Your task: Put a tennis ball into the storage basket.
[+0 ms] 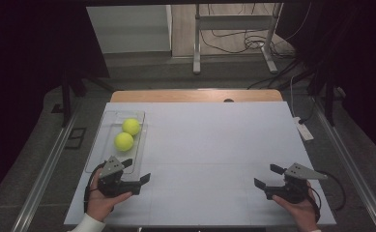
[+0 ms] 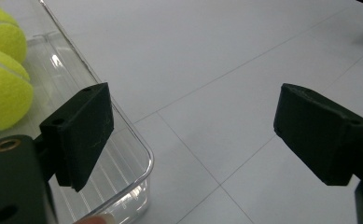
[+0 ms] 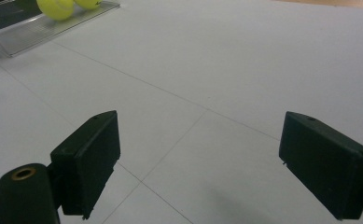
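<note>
Two tennis balls (image 1: 127,134) sit in the clear tray (image 1: 94,157) beside the left hand-held gripper (image 1: 136,170), both grippers wide open, empty.

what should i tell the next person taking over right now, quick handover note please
Left gripper: open, nothing between the jaws, by the near end of the clear tray.
Right gripper: open, empty, low over the white table at the near right.
Things: two tennis balls, one nearer and one farther, both lying in the tray at the table's left.
Done: both balls are in the tray.
Left: nothing loose on the table that I can see; probably just draw both hands back.
</note>
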Available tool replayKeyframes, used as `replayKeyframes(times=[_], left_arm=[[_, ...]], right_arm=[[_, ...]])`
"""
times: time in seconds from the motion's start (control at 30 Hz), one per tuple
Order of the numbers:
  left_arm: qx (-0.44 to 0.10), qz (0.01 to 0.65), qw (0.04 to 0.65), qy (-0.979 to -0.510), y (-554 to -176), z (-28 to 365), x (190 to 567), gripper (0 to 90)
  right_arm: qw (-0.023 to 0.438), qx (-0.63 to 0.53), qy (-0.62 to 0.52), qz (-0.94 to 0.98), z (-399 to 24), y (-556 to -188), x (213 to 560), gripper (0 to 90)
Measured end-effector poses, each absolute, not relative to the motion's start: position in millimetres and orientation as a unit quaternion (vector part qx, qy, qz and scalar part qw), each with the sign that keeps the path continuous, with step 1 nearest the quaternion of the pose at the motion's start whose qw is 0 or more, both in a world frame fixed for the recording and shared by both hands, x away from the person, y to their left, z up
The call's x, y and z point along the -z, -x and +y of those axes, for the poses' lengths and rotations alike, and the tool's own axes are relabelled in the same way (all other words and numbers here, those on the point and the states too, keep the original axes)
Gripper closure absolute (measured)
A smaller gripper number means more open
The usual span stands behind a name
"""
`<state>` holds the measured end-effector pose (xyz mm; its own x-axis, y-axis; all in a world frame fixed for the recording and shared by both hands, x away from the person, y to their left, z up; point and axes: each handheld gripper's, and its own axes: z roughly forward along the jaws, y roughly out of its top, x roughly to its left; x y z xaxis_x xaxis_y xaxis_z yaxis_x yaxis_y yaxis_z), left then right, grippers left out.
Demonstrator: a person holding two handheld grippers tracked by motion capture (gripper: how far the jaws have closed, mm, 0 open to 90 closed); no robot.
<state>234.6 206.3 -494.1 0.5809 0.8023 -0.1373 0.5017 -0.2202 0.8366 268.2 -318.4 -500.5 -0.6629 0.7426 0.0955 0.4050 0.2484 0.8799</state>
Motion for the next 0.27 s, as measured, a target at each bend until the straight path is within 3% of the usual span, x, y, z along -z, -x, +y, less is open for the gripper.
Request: replayKeyframes(times=[0.27], left_arm=[[-0.166, 0.431, 0.457, -0.76, -235.1, 209.5, 493.3, 12.9]], right_arm=[[0.169, -0.492, -0.37, 0.77, -316.6, -269.5, 500.0, 13.0]])
